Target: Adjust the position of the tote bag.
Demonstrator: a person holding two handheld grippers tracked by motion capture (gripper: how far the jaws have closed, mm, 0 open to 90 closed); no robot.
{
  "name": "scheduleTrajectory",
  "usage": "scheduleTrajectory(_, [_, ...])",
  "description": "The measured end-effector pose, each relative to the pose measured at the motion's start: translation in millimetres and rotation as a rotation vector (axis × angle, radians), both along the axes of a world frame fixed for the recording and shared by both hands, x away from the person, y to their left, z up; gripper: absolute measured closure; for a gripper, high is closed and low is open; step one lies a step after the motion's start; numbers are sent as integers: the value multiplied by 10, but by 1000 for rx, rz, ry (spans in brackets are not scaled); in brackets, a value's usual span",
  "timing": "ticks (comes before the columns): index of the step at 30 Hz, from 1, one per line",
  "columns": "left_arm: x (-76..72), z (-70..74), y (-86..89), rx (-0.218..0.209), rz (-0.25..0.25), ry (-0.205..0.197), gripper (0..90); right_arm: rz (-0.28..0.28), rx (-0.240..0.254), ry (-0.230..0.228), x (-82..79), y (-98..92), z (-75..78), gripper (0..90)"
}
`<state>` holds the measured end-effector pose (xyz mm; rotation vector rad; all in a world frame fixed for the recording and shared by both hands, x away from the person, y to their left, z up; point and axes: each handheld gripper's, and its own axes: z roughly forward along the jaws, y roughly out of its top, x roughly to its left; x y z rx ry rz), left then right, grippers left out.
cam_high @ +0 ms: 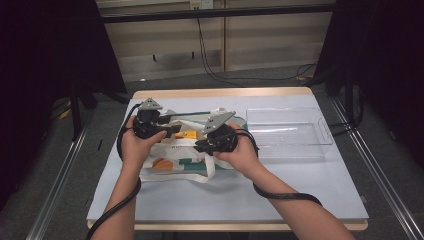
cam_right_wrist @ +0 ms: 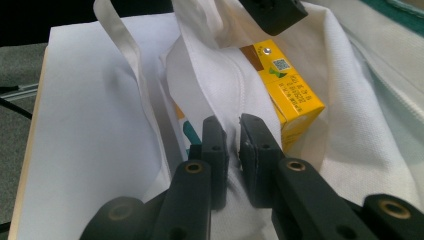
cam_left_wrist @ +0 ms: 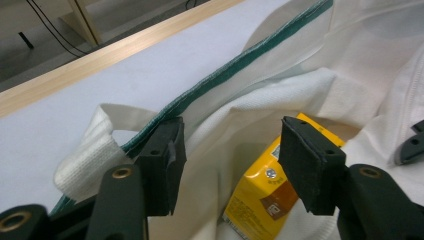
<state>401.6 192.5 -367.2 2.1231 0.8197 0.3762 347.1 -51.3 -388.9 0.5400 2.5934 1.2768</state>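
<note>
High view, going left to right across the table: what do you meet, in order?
left gripper → yellow carton in the mouth of the white tote bag → right gripper, shut on the bag's cloth → clear plastic tray, empty, at the right.

Looks like a lab or recording test cell, not a home. Tabletop (cam_high: 300,175) has a white sheet over a wooden edge and stands alone on grey carpet. Black curtains (cam_high: 45,60) hang on both sides, metal rails (cam_high: 55,190) run along the floor, loose cables (cam_high: 215,70) trail across it, wall socket (cam_high: 201,4) at the back.
</note>
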Motion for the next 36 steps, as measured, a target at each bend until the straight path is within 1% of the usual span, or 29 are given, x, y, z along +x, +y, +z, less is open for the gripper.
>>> scheduleTrajectory(1, [7, -4, -1, -3, 5, -3, 468, 0, 0, -2, -2, 4, -2, 814])
scheduleTrajectory(2, [17, -3, 3, 16, 0, -4, 489, 5, -5, -4, -3, 4, -2, 814])
scheduleTrajectory(3, [21, -5, -5, 14, 8, -7, 501, 5, -4, -2, -7, 6, -3, 814])
scheduleTrajectory(4, [25, -3, -6, 28, 0, -9, 521, 7, -6, -8, -7, 8, -4, 814])
scheduleTrajectory(5, [31, -7, -10, 35, -4, 1, 566, 6, -7, -12, -9, 10, -2, 815])
scheduleTrajectory(6, [32, -20, -23, 28, 2, 17, 584, 6, -6, -12, -12, 11, 0, 815])
scheduleTrajectory(7, [34, -17, -29, 58, -6, 31, 622, 4, -3, -11, -18, 11, 2, 816])
scheduleTrajectory(8, [34, -36, -44, 58, 3, 27, 666, -2, 0, -17, -22, 13, 4, 816])
scheduleTrajectory(9, [37, -42, -48, 68, 0, 38, 708, -2, -5, -25, -23, 12, 6, 818])
scheduleTrajectory(10, [38, -62, -61, 51, 8, 34, 729, -13, -2, -26, -31, 13, 12, 821])
scheduleTrajectory(11, [39, -63, -62, 70, 12, 31, 746, -16, 2, -33, -37, 12, 19, 826])
scheduleTrajectory(12, [41, -71, -66, 63, 17, 36, 757, -10, 5, -37, -41, 12, 27, 829])
scheduleTrajectory(13, [47, -77, -68, 52, 19, 38, 760, -11, 9, -36, -45, 13, 31, 831])
scheduleTrajectory(14, [50, -77, -66, 51, 25, 31, 763, -7, 8, -42, -47, 12, 35, 834])
scheduleTrajectory(15, [57, -74, -62, 62, 23, 28, 765, -8, 15, -41, -56, 16, 40, 835])
scheduleTrajectory(17, [58, -70, -58, 45, 40, 22, 768, 3, 21, -39, -73, 17, 54, 838])
scheduleTrajectory(18, [63, -64, -50, 51, 41, 22, 770, 2, 19, -45, -82, 21, 61, 840])
scheduleTrajectory(19, [66, -64, -50, 46, 46, 23, 771, 10, 19, -40, -91, 24, 66, 842])
scheduleTrajectory(20, [67, -70, -58, 30, 55, 20, 772, 12, 24, -39, -98, 28, 67, 843])
scheduleTrajectory(21, [76, -60, -40, 53, 42, 17, 772, 21, 22, -36, -107, 27, 71, 844])
scheduleTrajectory(22, [76, -63, -43, 44, 48, 17, 772, 27, 25, -32, -117, 30, 73, 845])
scheduleTrajectory(24, [80, -55, -36, 54, 51, 7, 774, 31, 36, -30, -136, 32, 76, 846])
scheduleTrajectory(25, [77, -60, -46, 29, 68, 10, 774, 36, 37, -31, -144, 30, 78, 847])
scheduleTrajectory(27, [89, -58, -35, 50, 55, 2, 774, 39, 36, -36, -166, 33, 73, 847])
scheduleTrajectory(28, [93, -66, -39, 41, 61, 3, 774, 49, 33, -33, -172, 36, 66, 846])
scheduleTrajectory(30, [103, -66, -27, 49, 60, 1, 772, 47, 35, -32, -182, 40, 49, 846])
scheduleTrajectory(34, [97, -50, -27, 3, 58, -10, 737, 43, 50, -23, -168, 24, 28, 846])
scheduleTrajectory(35, [92, -33, -25, 16, 53, -5, 734, 50, 52, -18, -163, 17, 28, 846])
scheduleTrajectory(36, [95, -27, -22, 14, 57, -18, 729, 51, 55, -16, -164, 13, 33, 846])
